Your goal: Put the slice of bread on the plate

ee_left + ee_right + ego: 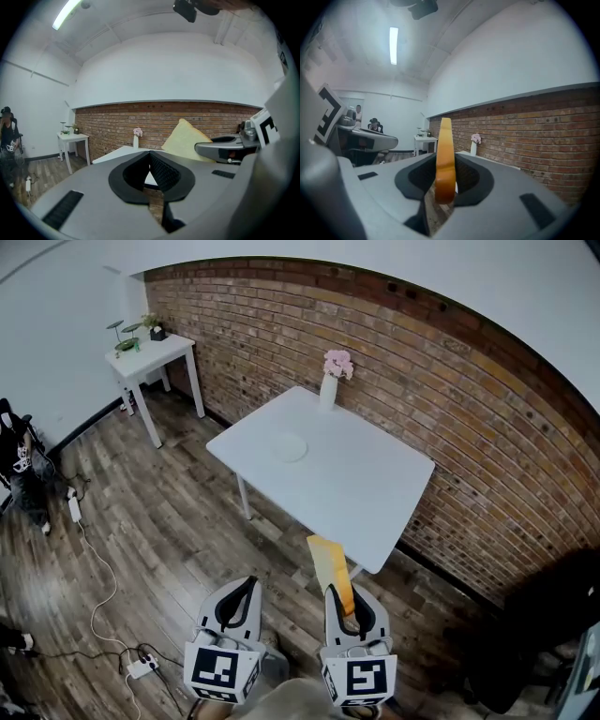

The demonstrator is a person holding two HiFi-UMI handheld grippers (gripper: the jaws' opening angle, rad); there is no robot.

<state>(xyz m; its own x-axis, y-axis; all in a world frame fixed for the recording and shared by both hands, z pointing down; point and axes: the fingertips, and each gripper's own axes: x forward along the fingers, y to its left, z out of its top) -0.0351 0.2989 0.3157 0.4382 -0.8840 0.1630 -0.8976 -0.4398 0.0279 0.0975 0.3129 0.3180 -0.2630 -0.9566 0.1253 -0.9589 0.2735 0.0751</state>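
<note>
Gripping the slice of bread [444, 159] upright on its edge, the right gripper [345, 596] pinches its lower end. To its left, the left gripper [238, 594] has its jaws together, empty. Bare wooden floor [178, 540] lies ahead, with the white table's [375, 493] near corner just beyond the bread. The plate [291, 447] sits farther off, toward the table's left side.

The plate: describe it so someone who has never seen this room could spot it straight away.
Against the brick wall stands the larger white table. The plate lies flat on its top, out from the vase of pink flowers at the wall-side edge. It is a low round disc, white like the tabletop, where the vase stands tall.
</note>
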